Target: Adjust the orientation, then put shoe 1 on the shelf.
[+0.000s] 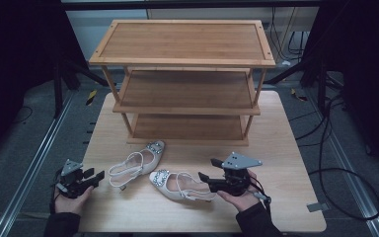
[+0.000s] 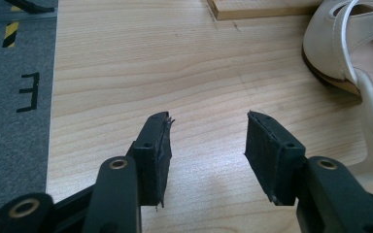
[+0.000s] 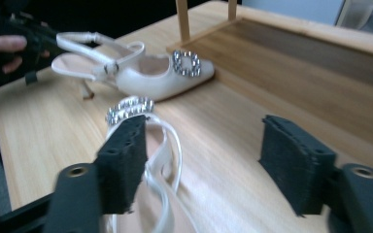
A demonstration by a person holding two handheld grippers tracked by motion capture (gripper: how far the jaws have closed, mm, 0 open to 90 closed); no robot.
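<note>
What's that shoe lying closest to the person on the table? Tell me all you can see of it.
The nearer shoe is a cream, smooth-looking slingback with thin crossing straps, a short slim heel and a sparkly square buckle on its pointed toe. It lies upright on the table, toe pointing left, heel toward the right gripper, whose open jaws are not touching it.

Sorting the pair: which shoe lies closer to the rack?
The left shoe: its buckled toe almost reaches the rack; the right shoe lies nearer the table's front.
</note>
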